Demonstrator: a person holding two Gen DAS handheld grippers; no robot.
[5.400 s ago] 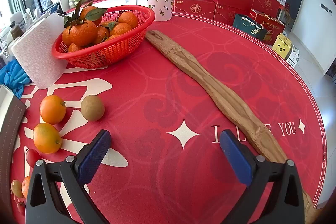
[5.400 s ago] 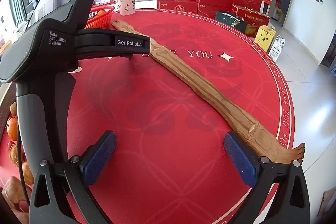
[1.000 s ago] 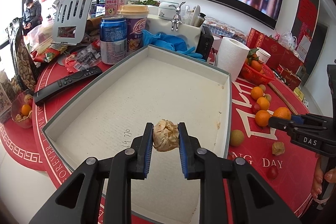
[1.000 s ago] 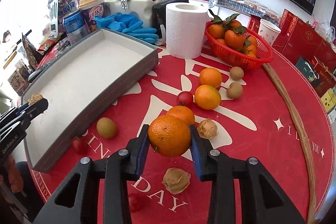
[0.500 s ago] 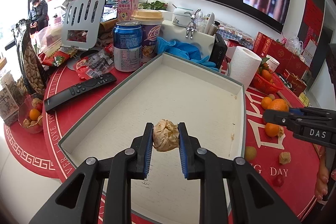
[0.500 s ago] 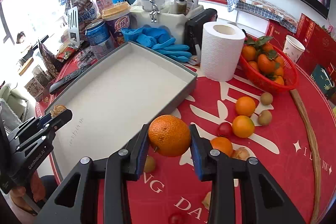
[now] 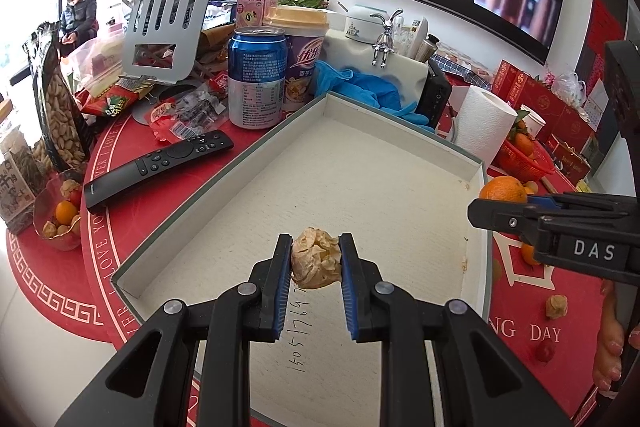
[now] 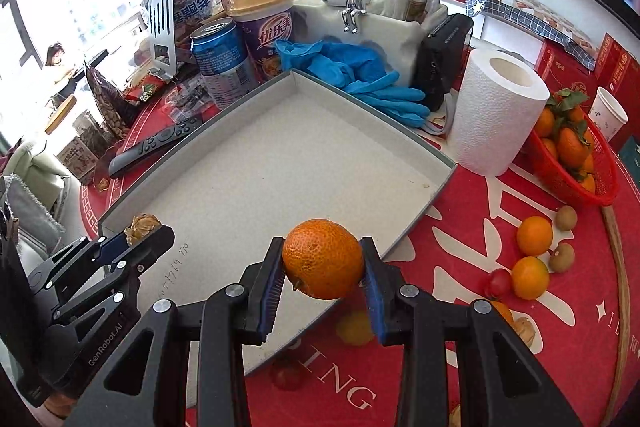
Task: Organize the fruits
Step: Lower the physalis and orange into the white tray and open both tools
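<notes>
My left gripper [image 7: 314,263] is shut on a tan papery husked fruit [image 7: 316,258] and holds it above the near part of the shallow grey tray [image 7: 478,171]. My right gripper [image 8: 322,269] is shut on an orange [image 8: 323,258] and holds it over the tray's [image 8: 436,183] near right edge. The right gripper with its orange [image 7: 502,189] also shows at the right of the left wrist view. The left gripper [image 8: 136,227] shows at the left of the right wrist view. Loose oranges [image 8: 534,235], kiwis [image 8: 562,257] and a small red fruit [image 8: 498,283] lie on the red cloth.
A red basket of oranges [image 8: 576,163] and a paper towel roll [image 8: 494,115] stand right of the tray. A blue can [image 7: 257,79], a cup [image 7: 298,55], blue gloves [image 7: 368,87] and a remote [image 7: 156,167] crowd the tray's far and left sides.
Both grippers have moved forward over the tray, still holding their fruit. The right gripper's orange now hangs above the tray's edge instead of over the red cloth.
</notes>
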